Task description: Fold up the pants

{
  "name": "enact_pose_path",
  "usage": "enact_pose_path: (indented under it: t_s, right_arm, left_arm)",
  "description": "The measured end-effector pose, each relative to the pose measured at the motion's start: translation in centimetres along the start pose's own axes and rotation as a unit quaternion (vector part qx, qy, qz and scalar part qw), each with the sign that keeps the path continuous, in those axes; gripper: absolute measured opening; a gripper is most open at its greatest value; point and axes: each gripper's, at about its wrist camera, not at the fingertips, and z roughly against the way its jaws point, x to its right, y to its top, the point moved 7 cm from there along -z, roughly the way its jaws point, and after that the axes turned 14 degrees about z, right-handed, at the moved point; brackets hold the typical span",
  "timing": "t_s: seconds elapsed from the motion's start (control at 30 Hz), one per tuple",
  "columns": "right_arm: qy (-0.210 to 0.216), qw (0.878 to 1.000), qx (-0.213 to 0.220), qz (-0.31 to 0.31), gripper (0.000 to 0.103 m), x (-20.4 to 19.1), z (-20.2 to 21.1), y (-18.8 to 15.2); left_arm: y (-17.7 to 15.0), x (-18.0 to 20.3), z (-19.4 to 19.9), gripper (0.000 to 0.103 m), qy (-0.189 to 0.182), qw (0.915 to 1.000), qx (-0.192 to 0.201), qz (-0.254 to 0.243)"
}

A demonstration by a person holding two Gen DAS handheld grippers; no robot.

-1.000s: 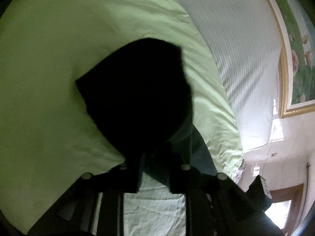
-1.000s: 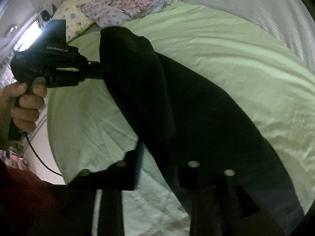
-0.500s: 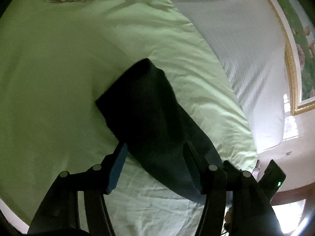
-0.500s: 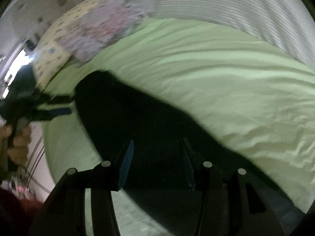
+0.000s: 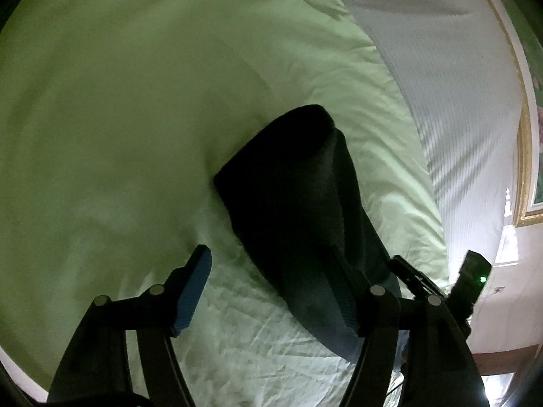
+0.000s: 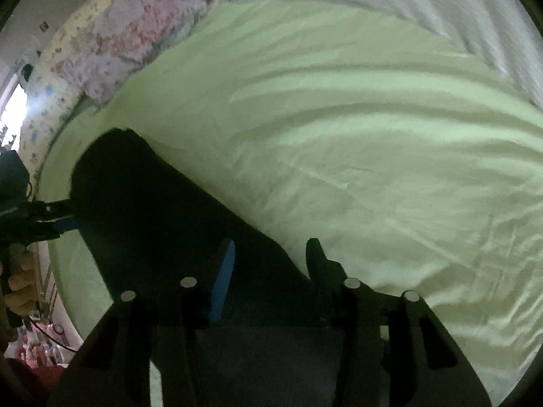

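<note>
The black pants point(image 5: 295, 196) lie folded in a long strip on the light green bed sheet point(image 5: 118, 101). In the left wrist view my left gripper point(image 5: 271, 264) is open above the near end of the strip, and its right finger overlaps the cloth. In the right wrist view the pants point(image 6: 152, 203) stretch from the lower middle to the left. My right gripper point(image 6: 268, 254) is open over their near end and holds nothing. The left gripper point(image 6: 57, 217) shows at the left edge, beside the far end of the pants.
Floral pillows point(image 6: 118, 40) lie at the head of the bed. A white ribbed headboard point(image 5: 458, 84) and a gold-framed picture point(image 5: 526, 169) stand to the right. The right gripper's body point(image 5: 471, 278) shows at the lower right of the left wrist view.
Both grippers have let go of the pants and opened. The pants dropped from hanging in the air to lying flat on the sheet, and both grippers have drawn back a little.
</note>
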Motion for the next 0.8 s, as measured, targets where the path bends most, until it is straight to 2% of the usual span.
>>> enact_pose_path:
  t_s: [0.03, 0.1, 0.2, 0.33, 0.5, 0.53, 0.57, 0.67, 0.8]
  right_arm:
    - [0.004, 1.0, -0.009, -0.002, 0.035, 0.0, -0.6, -0.1]
    - [0.011, 1.0, -0.026, -0.004, 0.019, 0.2, -1.6, -0.2]
    - [0.027, 0.999, -0.029, -0.011, 0.009, 0.3, -1.6, 0.2]
    - [0.071, 0.995, -0.012, -0.076, 0.008, 2.6, -0.8, 0.5]
    - [0.071, 0.993, -0.019, -0.091, 0.008, 2.9, -2.5, 0.2]
    - [0.073, 0.992, -0.017, -0.097, 0.008, 3.0, -2.7, 0.1]
    - [0.075, 0.992, -0.015, -0.102, 0.008, 3.1, -2.9, 0.0]
    - [0.082, 0.991, -0.008, -0.11, 0.008, 3.5, -2.5, -0.4]
    - [0.099, 0.988, 0.013, -0.115, 0.007, 3.0, -0.2, 0.2]
  left_arm:
    - [0.1, 0.0, -0.2, 0.069, -0.001, 1.0, -0.001, 0.002]
    - [0.4, 0.0, -0.6, 0.069, -0.001, 1.0, -0.008, 0.001]
    - [0.7, -0.3, -1.0, 0.069, -0.002, 0.9999, -0.015, 0.006]
    - [1.1, -0.3, -2.0, 0.069, -0.003, 0.9998, -0.021, 0.006]
    - [2.0, 0.3, -3.3, 0.064, -0.004, 0.9997, -0.01, -0.021]
    - [2.2, 0.5, -3.5, 0.058, -0.006, 0.9996, -0.007, -0.025]
    - [2.4, 0.7, -3.6, 0.042, -0.009, 0.9994, -0.006, -0.032]
    - [2.7, 1.5, -3.4, 0.02, -0.034, 0.9981, -0.02, -0.047]
    - [1.6, 3.9, 0.8, 0.019, -0.095, 0.9911, -0.026, -0.089]
